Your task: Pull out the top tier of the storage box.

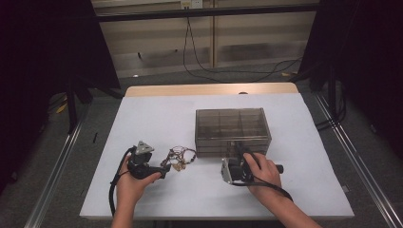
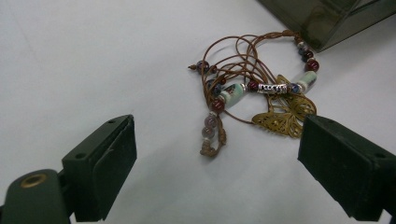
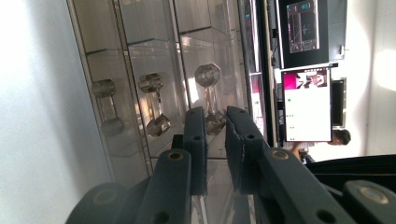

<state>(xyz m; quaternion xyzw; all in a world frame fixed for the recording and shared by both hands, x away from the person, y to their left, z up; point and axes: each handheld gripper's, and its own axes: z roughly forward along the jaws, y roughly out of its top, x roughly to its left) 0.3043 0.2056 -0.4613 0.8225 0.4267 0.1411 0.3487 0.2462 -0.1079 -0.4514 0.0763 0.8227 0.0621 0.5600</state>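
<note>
Now the left tongs (image 2: 217, 158) gape wide, beaded bracelet (image 2: 252, 93) just ahead; right tongs (image 3: 215, 140) sit nearly closed at the drawer knob (image 3: 208, 74).

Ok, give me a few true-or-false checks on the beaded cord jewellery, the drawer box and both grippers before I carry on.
1. The left gripper has its fingers spread wide. True.
2. The beaded jewellery is already clamped between them. False: it lies loose on the white table cover, ahead of the fingers.
3. A brass butterfly charm sits in the tangle. True.
4. The right gripper is wide open. False: its fingers are nearly closed, at a metal knob on the smoky drawer box.
5. The box stands at the table's left edge. False: it is right of centre.
</note>
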